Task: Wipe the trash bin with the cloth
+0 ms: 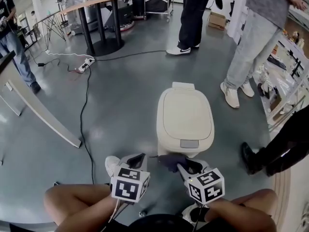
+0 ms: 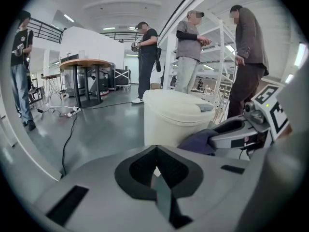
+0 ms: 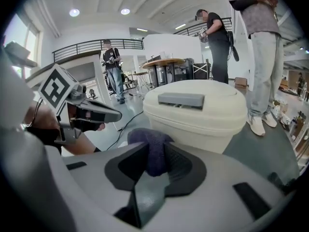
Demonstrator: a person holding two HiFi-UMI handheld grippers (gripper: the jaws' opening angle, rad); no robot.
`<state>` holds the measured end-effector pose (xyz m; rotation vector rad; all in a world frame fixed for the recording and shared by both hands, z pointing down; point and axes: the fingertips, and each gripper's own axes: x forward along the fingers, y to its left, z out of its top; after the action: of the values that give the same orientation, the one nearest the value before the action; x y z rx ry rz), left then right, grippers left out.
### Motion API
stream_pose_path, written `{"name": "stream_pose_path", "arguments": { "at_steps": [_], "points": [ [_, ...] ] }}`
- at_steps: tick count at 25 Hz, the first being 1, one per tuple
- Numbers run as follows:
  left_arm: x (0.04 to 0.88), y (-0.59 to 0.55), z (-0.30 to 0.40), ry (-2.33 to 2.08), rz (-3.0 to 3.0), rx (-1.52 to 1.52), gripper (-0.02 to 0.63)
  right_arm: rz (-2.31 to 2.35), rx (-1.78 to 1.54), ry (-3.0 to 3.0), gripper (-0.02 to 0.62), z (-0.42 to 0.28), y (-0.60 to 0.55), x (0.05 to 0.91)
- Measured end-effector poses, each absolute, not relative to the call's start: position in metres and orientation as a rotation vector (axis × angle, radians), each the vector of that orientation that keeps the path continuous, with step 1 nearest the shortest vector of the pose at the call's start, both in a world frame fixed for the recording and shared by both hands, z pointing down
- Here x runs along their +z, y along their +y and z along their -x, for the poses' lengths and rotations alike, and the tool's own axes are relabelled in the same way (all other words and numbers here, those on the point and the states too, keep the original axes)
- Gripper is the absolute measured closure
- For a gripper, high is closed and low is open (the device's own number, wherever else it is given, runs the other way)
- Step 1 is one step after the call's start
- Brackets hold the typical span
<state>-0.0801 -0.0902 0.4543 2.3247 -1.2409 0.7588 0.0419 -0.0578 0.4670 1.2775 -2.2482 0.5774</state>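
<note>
A cream trash bin (image 1: pixel 185 120) with a shut lid stands on the grey floor just ahead of me. My right gripper (image 1: pixel 182 166) is shut on a dark purple cloth (image 1: pixel 170 161), which is held against the bin's lower front. In the right gripper view the cloth (image 3: pixel 151 148) bulges between the jaws, with the bin (image 3: pixel 195 111) right behind it. My left gripper (image 1: pixel 139 157) hovers left of the bin, shut and holding nothing. The left gripper view shows the bin (image 2: pixel 173 117), the cloth (image 2: pixel 198 142) and the right gripper (image 2: pixel 241 132) to its right.
Two people stand behind the bin (image 1: pixel 193 13) (image 1: pixel 253 42), and another's dark shoe (image 1: pixel 248 158) is close at its right. A black cable (image 1: pixel 83 115) and a power strip (image 1: pixel 86 65) lie on the floor to the left. Shelving (image 1: pixel 285 76) lines the right side. A round table (image 1: pixel 96 6) stands far back.
</note>
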Motion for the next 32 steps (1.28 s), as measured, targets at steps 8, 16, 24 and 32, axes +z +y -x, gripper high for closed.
{"name": "stream_pose_path", "arguments": {
  "at_steps": [8, 16, 24, 32],
  "points": [
    [0.464, -0.094, 0.103, -1.243, -2.291, 0.738, 0.606, -1.348, 0.528, -2.242, 0.502, -0.018, -0.081, 0.468],
    [0.472, -0.091, 0.103, -1.221, -2.293, 0.760, 0.606, -1.334, 0.520, -2.234, 0.502, -0.023, -0.078, 0.474],
    [0.481, -0.091, 0.095, -1.215, -2.302, 0.784, 0.606, -1.363, 0.519, -2.192, 0.502, -0.052, -0.074, 0.485],
    [0.484, -0.092, 0.082, -1.192, -2.329, 0.789, 0.606, -1.384, 0.531, -2.138, 0.502, -0.084, -0.070, 0.498]
  ]
}}
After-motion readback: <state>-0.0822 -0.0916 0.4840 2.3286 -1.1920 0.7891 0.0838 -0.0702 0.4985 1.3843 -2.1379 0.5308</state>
